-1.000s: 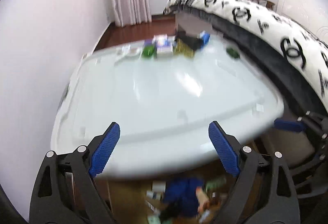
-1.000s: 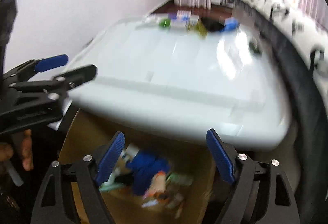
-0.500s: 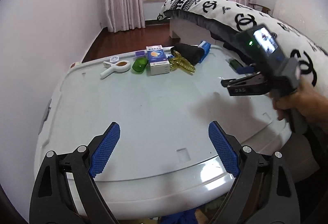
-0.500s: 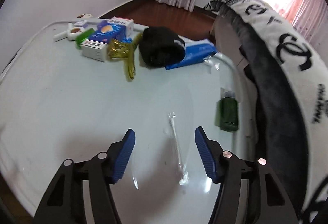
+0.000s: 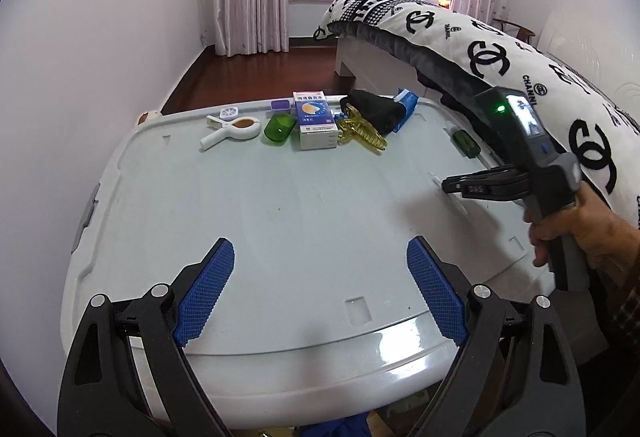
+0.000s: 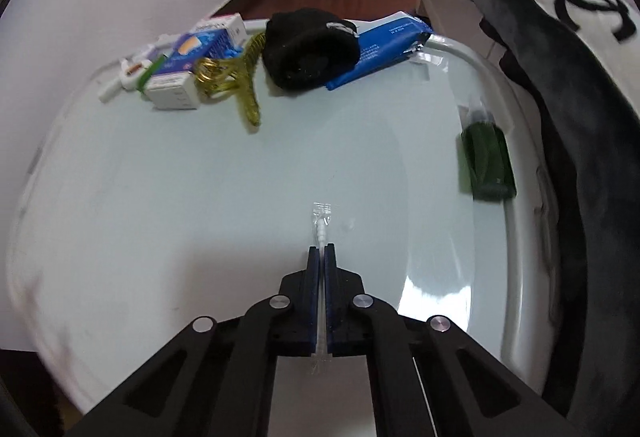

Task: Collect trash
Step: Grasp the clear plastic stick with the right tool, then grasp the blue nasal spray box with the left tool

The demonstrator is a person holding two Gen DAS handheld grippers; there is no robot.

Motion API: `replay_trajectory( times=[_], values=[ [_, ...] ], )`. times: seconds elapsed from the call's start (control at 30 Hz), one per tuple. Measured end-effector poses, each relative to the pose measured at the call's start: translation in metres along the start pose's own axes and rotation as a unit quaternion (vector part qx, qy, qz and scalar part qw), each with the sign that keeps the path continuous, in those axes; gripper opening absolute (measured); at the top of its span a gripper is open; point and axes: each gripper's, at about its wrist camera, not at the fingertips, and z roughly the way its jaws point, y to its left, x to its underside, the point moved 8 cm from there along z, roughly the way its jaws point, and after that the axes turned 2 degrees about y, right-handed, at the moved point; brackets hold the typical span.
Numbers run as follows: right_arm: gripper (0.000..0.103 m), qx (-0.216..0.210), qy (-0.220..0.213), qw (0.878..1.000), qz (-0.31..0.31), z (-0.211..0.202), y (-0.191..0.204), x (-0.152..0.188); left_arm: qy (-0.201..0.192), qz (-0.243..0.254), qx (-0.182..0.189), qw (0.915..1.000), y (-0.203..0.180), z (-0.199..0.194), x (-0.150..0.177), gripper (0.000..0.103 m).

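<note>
A thin clear plastic-wrapped stick (image 6: 321, 227) lies on the pale plastic lid (image 6: 200, 197), and my right gripper (image 6: 321, 251) is shut on it; its tip pokes out past the fingertips. The right gripper also shows in the left wrist view (image 5: 450, 184), low over the lid's right side. My left gripper (image 5: 320, 265) is open and empty above the lid's near edge (image 5: 320, 349). At the far end lie a blue-white box (image 5: 314, 119), a gold hair claw (image 5: 360, 129), a black cloth (image 6: 310, 47) and a blue packet (image 6: 384, 45).
A dark green bottle (image 6: 486, 161) lies at the lid's right rim. A white clip (image 5: 230, 129) and green cap (image 5: 277, 129) sit far left. A bed with a black-and-white cover (image 5: 500, 53) runs along the right. A wall stands to the left.
My right gripper has closed on the wrapped stick, which lay between its open fingers before. The left gripper has stayed open over the lid's near edge.
</note>
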Motion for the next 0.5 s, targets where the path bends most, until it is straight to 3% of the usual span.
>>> replay_trajectory(
  times=[0.13,0.3,0.5],
  values=[
    [0.002,-0.013,-0.024,1.0,-0.006,-0.028,0.009,0.006,0.004,0.003,-0.006,1.0,-0.001,0.004,0.0,0.086],
    [0.002,-0.036,-0.073,0.996,-0.038,-0.094,0.046,0.028,0.006,-0.005,0.0,1.0,-0.003,0.007,-0.003,0.086],
    [0.002,-0.063,-0.142,0.987,-0.047,-0.167,0.074,0.051,0.002,-0.019,0.008,0.9998,-0.005,0.032,-0.044,0.09]
  ],
)
